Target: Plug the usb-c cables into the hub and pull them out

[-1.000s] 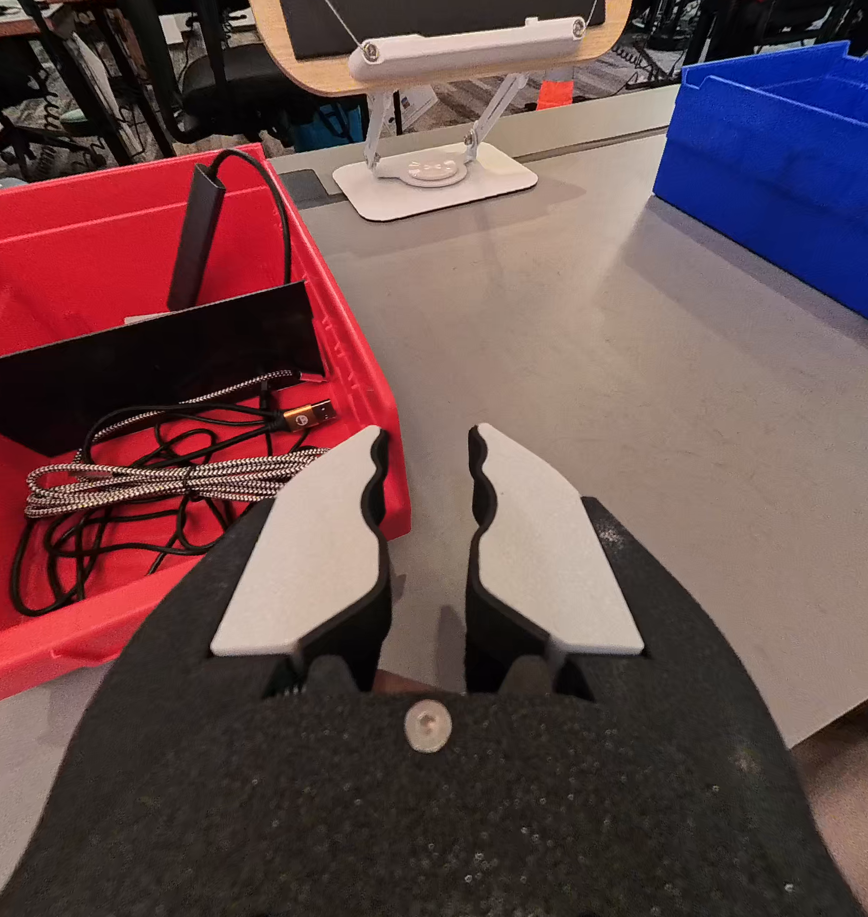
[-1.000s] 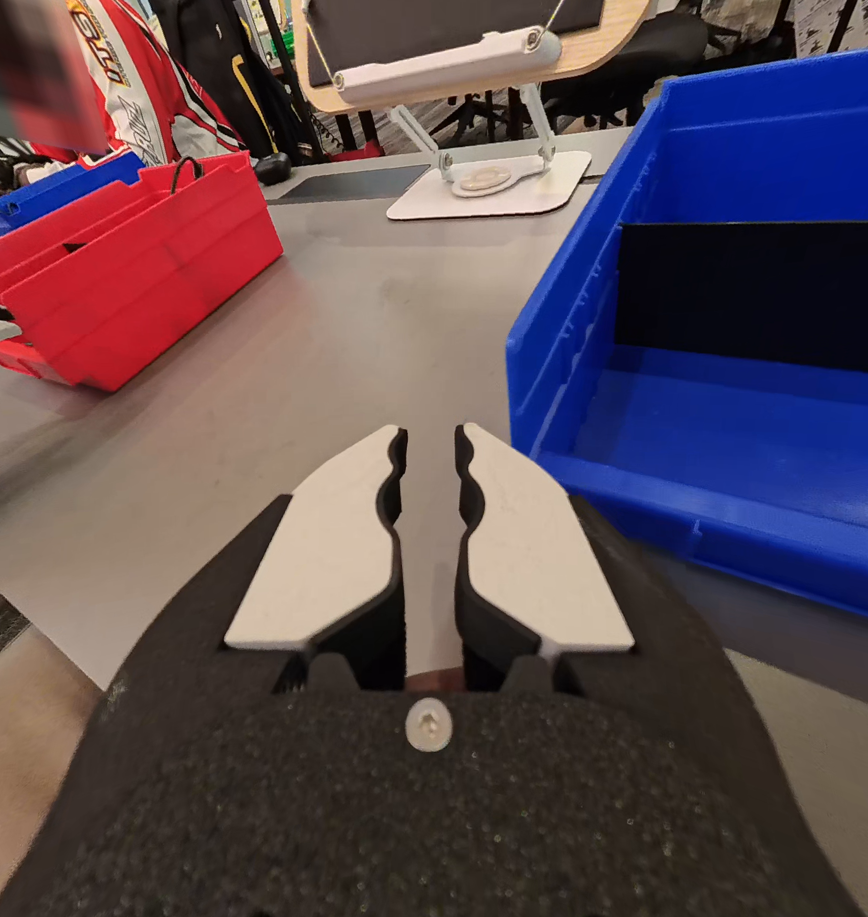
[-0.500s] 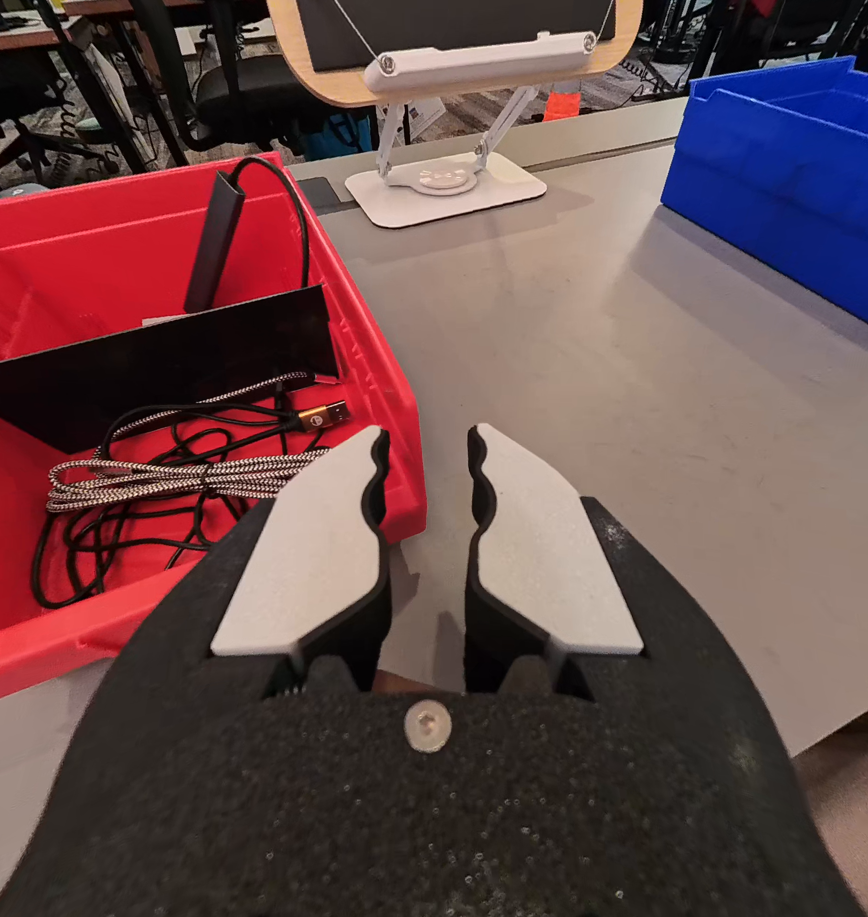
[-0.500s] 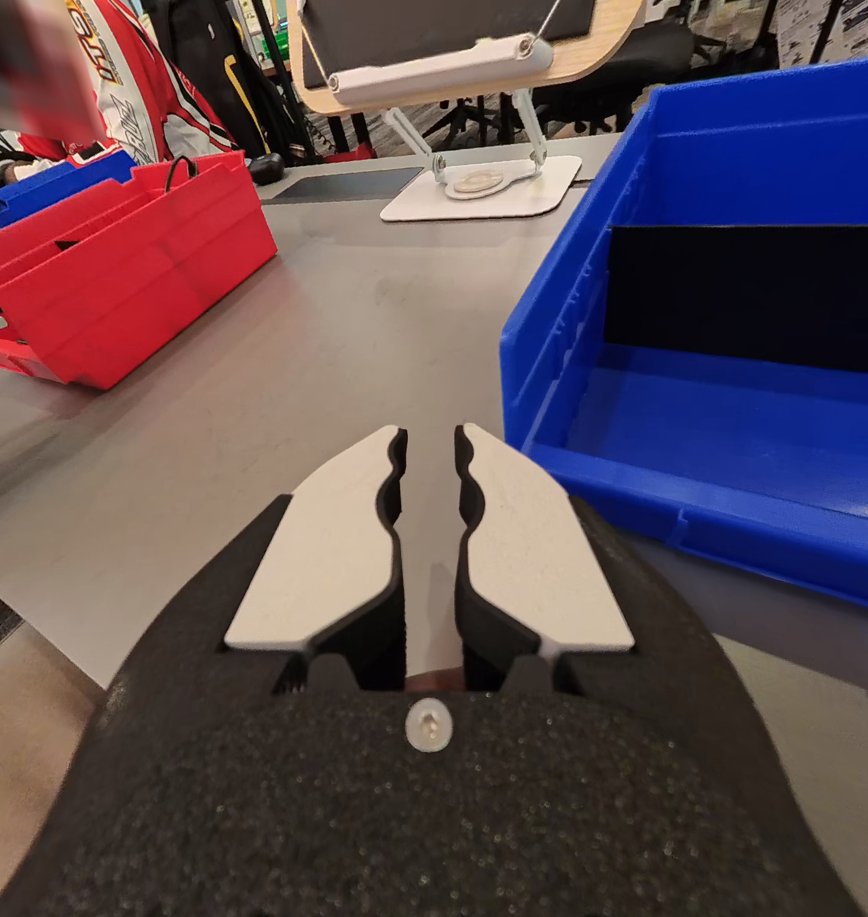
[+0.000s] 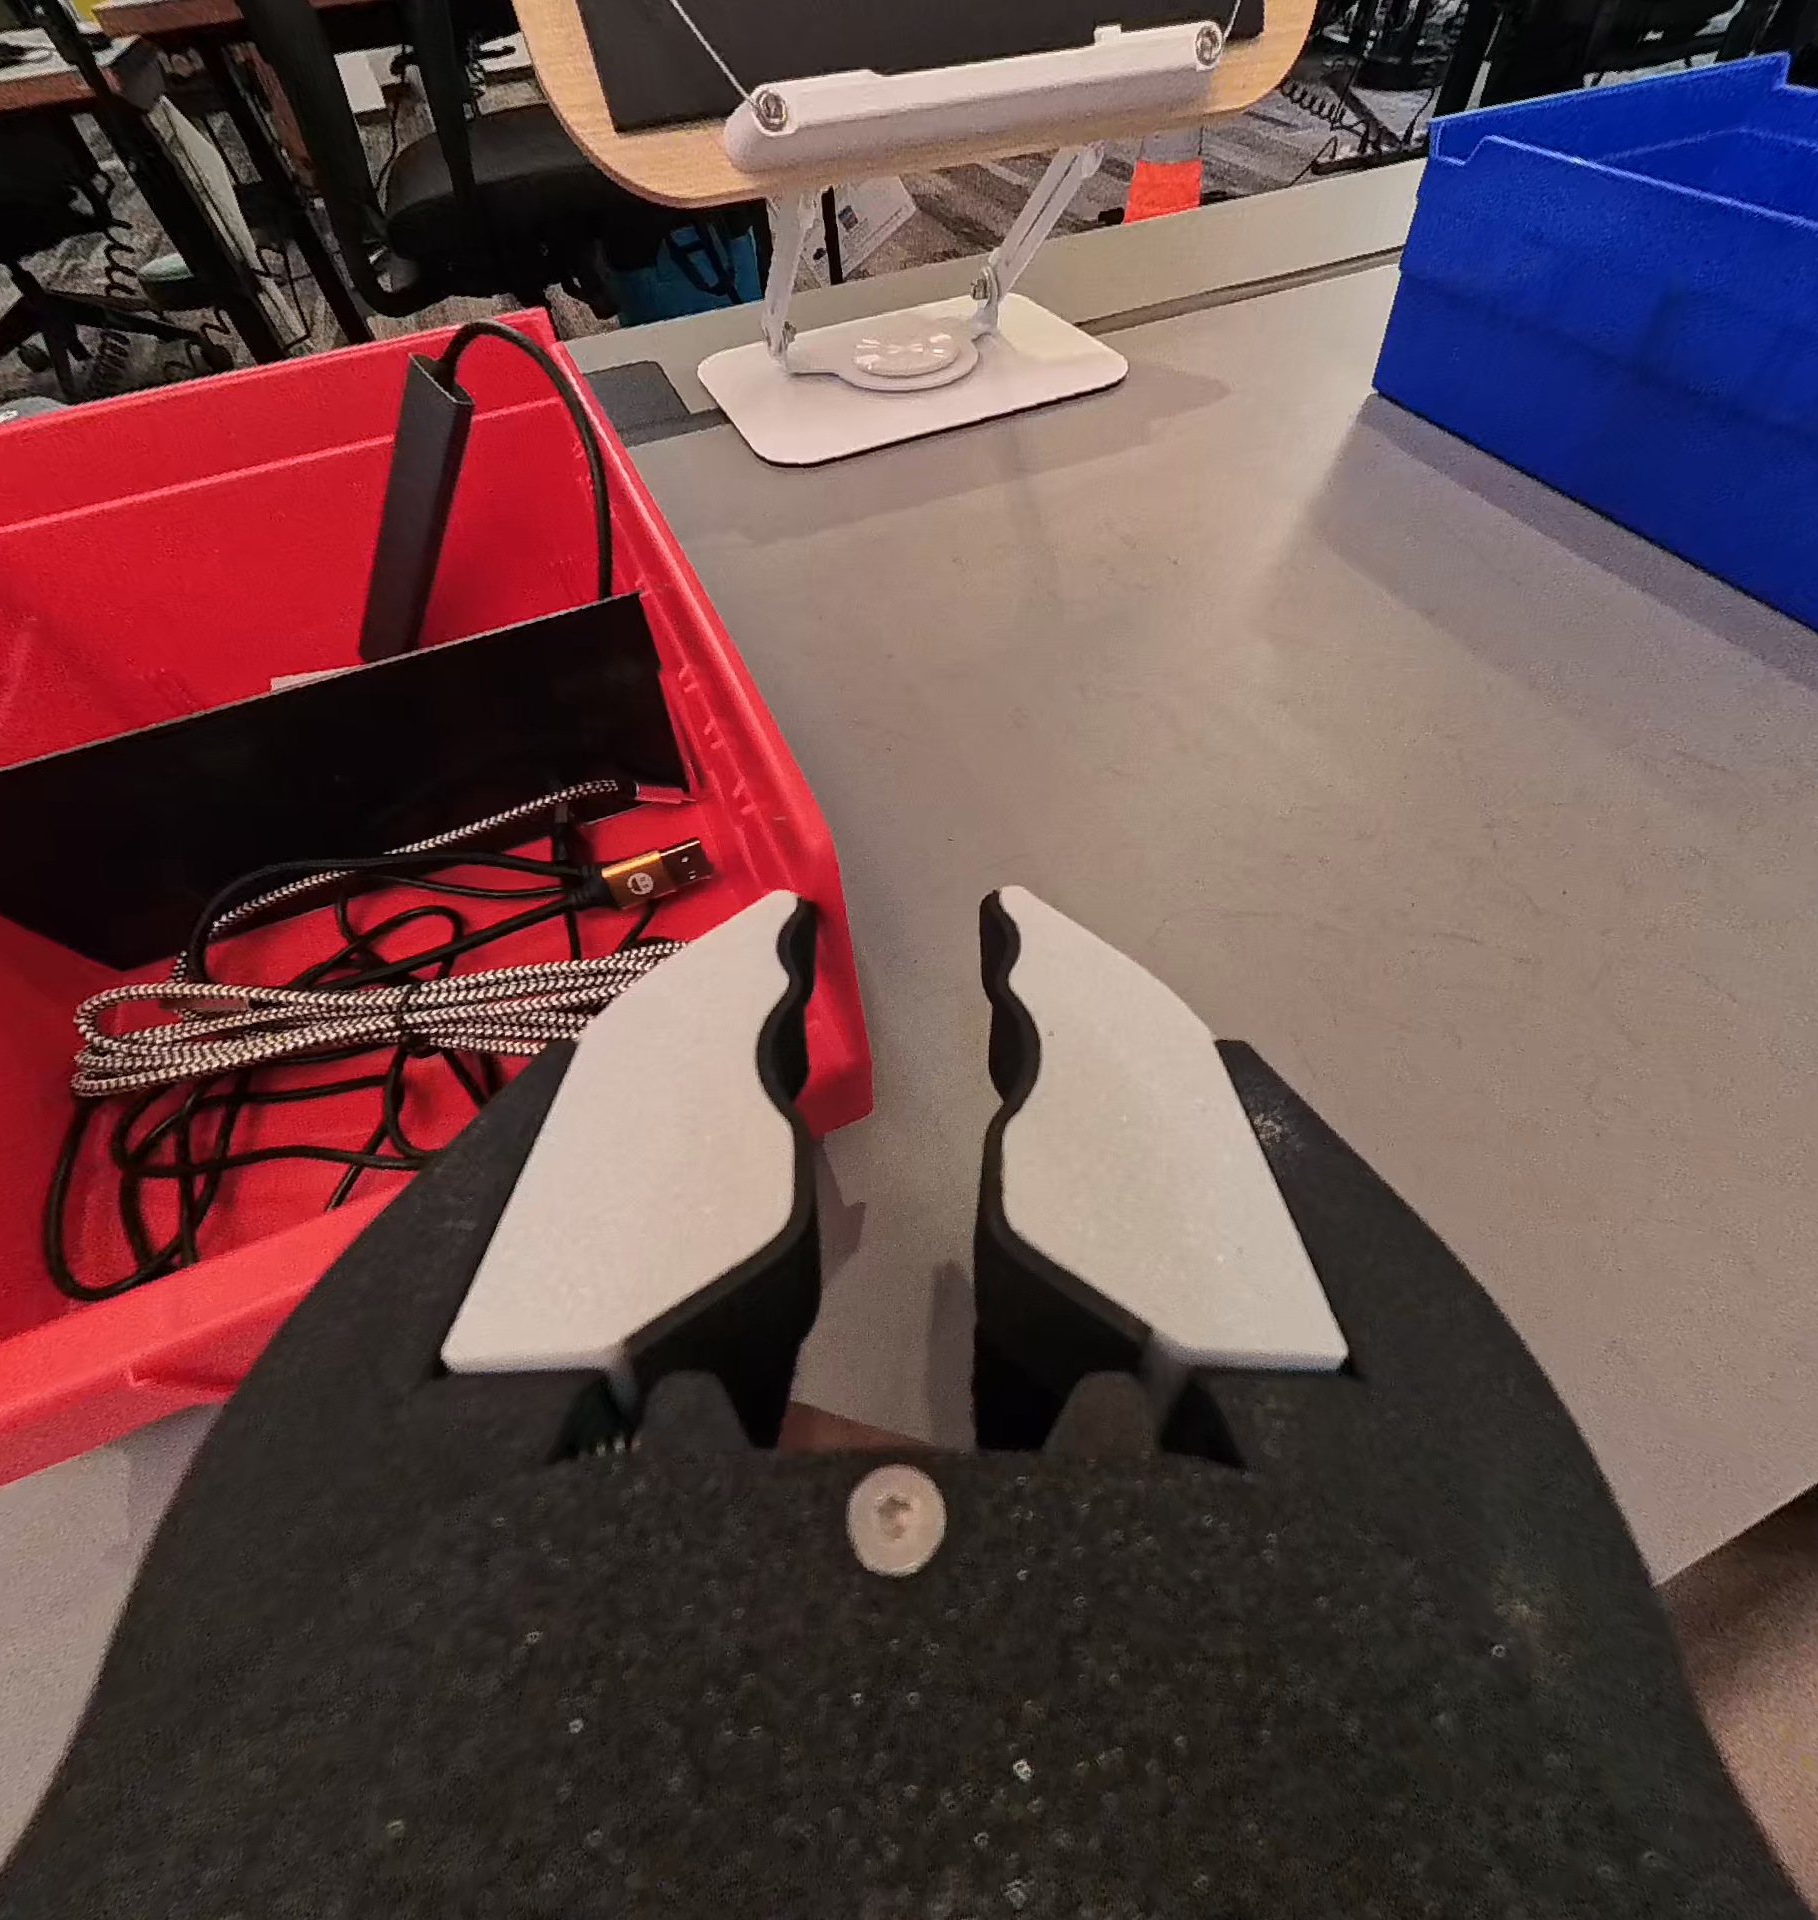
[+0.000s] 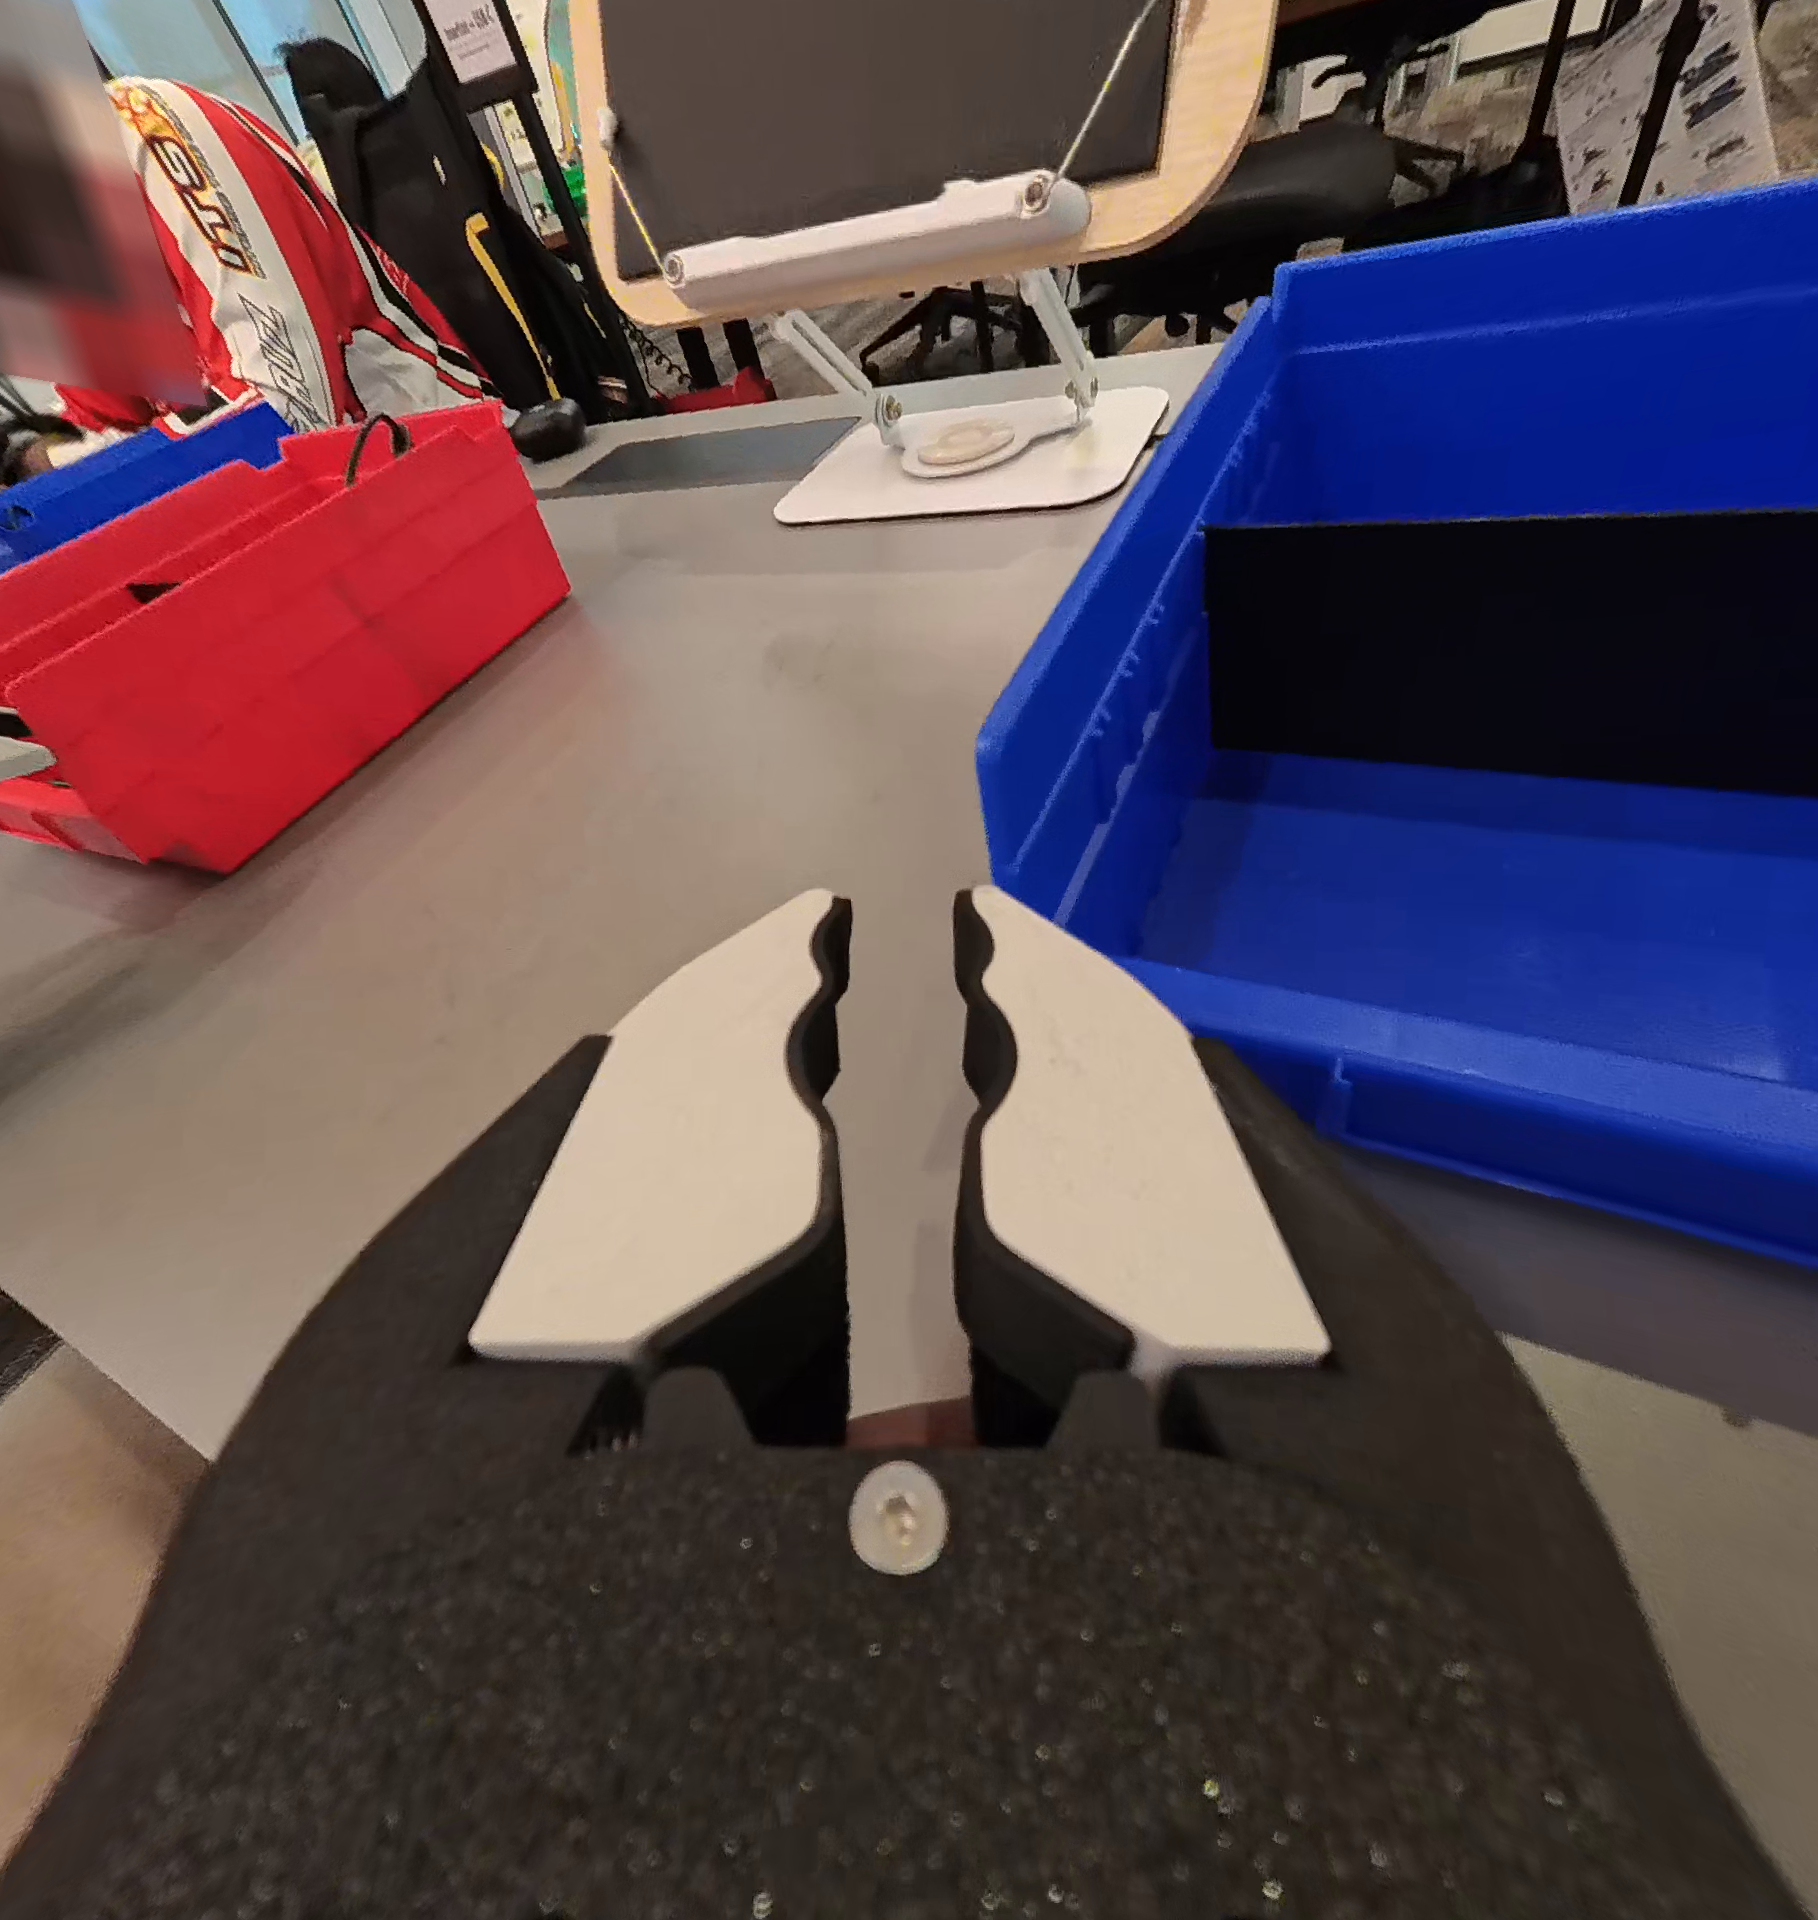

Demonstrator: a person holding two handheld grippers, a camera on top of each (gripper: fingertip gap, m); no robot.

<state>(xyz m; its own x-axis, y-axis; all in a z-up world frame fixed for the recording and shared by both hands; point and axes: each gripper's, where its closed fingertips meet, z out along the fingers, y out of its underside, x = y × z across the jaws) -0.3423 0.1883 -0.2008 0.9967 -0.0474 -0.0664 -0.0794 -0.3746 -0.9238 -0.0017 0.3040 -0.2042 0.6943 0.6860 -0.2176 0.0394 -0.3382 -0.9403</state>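
In the left wrist view a red bin (image 5: 749, 790) holds a dark slim hub (image 5: 417, 509) leaning upright behind a black divider, with its black cord looping over it. In front of the divider lie a braided cable (image 5: 365, 1013), a thin black cable (image 5: 209, 1153) and a gold plug (image 5: 650, 875). My left gripper (image 5: 894, 920) is open and empty, over the table just right of the bin's near corner. My right gripper (image 6: 900, 914) is open and empty, above the table left of a blue bin (image 6: 1092, 727). The red bin (image 6: 292, 644) also shows far left there.
A white tablet stand (image 5: 915, 384) with a wood-edged board stands at the table's back; it also shows in the right wrist view (image 6: 978, 457). The blue bin (image 5: 1632, 343) sits at the right with a black divider (image 6: 1528, 634) and nothing else seen inside. A person in a red-and-white jacket (image 6: 292, 301) is behind the red bin. Across from one pair of fingers to the other is roughly 35 centimetres. To reach the gold plug (image 5: 650, 875) in a straight line is about 11 centimetres for my left fingers, about 40 centimetres for my right.
Both views have shifted slightly: the left gripper has drifted left and forward along the red bin, the right gripper has tilted and moved a little. Both stay open and empty.
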